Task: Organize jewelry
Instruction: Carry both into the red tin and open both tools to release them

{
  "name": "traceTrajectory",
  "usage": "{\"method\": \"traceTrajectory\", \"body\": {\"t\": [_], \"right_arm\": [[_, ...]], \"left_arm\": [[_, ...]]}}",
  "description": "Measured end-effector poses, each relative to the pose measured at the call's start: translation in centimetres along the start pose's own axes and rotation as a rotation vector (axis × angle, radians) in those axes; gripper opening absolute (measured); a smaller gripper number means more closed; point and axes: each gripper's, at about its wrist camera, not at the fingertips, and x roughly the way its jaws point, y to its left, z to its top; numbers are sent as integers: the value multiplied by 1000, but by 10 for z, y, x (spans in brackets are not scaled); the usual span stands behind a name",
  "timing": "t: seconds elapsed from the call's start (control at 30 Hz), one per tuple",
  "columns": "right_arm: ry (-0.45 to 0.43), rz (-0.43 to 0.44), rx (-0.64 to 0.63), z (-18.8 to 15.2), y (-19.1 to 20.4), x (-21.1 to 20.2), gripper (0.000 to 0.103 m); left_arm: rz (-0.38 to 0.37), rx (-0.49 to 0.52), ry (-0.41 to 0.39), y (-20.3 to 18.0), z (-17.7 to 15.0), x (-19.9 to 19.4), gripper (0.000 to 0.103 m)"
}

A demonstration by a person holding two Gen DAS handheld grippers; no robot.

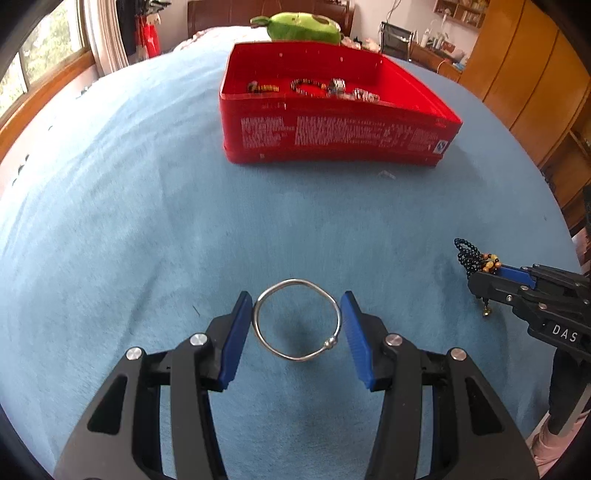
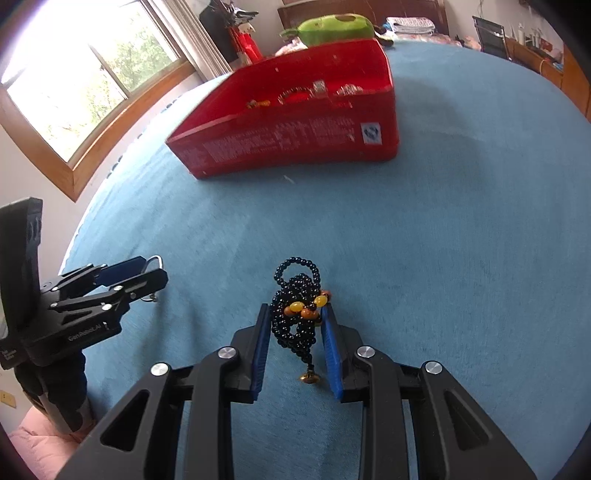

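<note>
My left gripper (image 1: pixel 296 312) is shut on a silver bangle (image 1: pixel 295 320), its blue pads (image 1: pixel 236 336) pressing both sides and holding it above the blue cloth. My right gripper (image 2: pixel 295 325) is shut on a bunched black bead necklace (image 2: pixel 295 314) with amber beads and a small brass bell hanging below. The necklace also shows in the left wrist view (image 1: pixel 474 258), and the bangle's edge in the right wrist view (image 2: pixel 157 262). A red box (image 1: pixel 332 122) stands farther ahead on the cloth with several bracelets and rings (image 1: pixel 317 88) inside; it also shows in the right wrist view (image 2: pixel 295 122).
A blue cloth (image 1: pixel 147 203) covers the bed. A green plush toy (image 1: pixel 303 26) lies behind the box. A window (image 2: pixel 74 85) is at the left, wooden cabinets (image 1: pixel 535 92) at the right. A small silver piece (image 1: pixel 388 174) lies on the cloth before the box.
</note>
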Motion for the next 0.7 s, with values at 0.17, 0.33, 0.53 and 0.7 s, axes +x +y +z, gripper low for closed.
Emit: {"method": "traceTrajectory", "body": {"t": [0.17,0.33,0.53,0.7], "right_arm": [[-38,1,-19,18,6,-11,27],[-87,-5,-37,45,13,-23,27],[-144,8,-44,89,20,-33,27],[-171,13,-30,137,18,-28,27]], "left_arm": [[22,17,-42,1,13,-15,48],[38,32,-94,-4,33,-30,48],[30,32,-146,-10,73,-34,48],[21,17,-204,-11,117,-34,48]]}}
